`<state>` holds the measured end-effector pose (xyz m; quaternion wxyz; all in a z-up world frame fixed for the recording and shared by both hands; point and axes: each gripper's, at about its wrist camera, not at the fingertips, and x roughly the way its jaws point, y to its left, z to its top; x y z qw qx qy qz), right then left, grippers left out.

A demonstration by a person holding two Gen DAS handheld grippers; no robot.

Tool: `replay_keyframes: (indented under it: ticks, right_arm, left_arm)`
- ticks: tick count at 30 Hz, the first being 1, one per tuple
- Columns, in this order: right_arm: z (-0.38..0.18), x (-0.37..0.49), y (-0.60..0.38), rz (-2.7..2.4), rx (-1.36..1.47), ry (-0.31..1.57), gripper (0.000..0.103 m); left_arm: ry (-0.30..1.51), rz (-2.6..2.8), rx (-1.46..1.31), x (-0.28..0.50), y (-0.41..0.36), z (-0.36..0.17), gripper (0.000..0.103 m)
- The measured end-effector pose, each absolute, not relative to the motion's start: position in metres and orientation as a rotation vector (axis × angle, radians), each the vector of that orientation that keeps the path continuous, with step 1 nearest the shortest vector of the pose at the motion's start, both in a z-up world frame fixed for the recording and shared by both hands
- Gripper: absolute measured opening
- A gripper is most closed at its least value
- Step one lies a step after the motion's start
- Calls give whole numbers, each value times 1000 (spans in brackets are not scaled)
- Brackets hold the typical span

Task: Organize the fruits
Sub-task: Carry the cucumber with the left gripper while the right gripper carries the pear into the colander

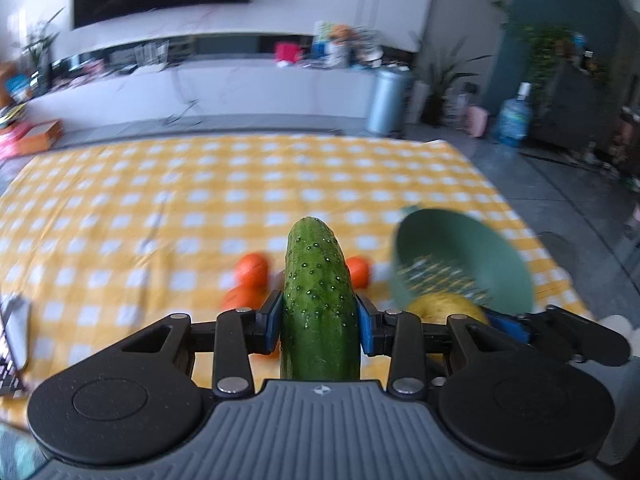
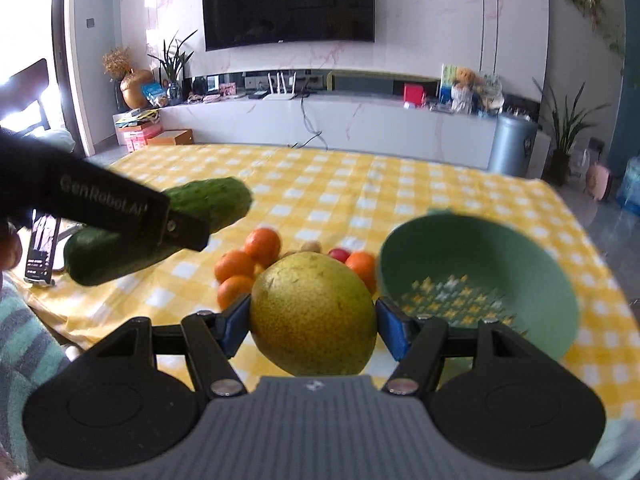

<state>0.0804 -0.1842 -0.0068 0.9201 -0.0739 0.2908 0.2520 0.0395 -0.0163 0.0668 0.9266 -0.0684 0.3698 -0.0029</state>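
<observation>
My left gripper (image 1: 320, 316) is shut on a green cucumber (image 1: 318, 300) and holds it above the yellow checked cloth (image 1: 160, 208). In the right wrist view the cucumber (image 2: 216, 200) hangs at the left in that gripper (image 2: 176, 224). My right gripper (image 2: 314, 316) is shut on a large yellow-green pomelo (image 2: 314, 316), held above the cloth. A green colander bowl (image 2: 480, 280) sits to the right; it also shows in the left wrist view (image 1: 460, 260). Several oranges (image 2: 248, 264) and a small red fruit (image 2: 339, 255) lie behind the pomelo.
A phone on a stand (image 2: 40, 252) is at the cloth's left edge. The checked cloth (image 2: 400, 192) stretches away behind the fruits. A TV cabinet (image 2: 360, 120), a metal bin (image 2: 512, 144) and potted plants (image 2: 564, 132) stand beyond the cloth.
</observation>
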Motion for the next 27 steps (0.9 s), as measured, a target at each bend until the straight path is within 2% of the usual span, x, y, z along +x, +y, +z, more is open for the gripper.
replay_keyframes:
  ticks: [9,20,27]
  right_arm:
    - [20,116,-228,420,-248,573,64]
    - [-2,178,-256,411,-300,735,64]
    - [-24,203,-246,449,-339,855,64]
  left_arm:
    - [757,-194,-110,89,-74,89,42]
    - [942,-325,-63,157,-110,42,42]
    - [1050,-355,-54,176,-106,18,42]
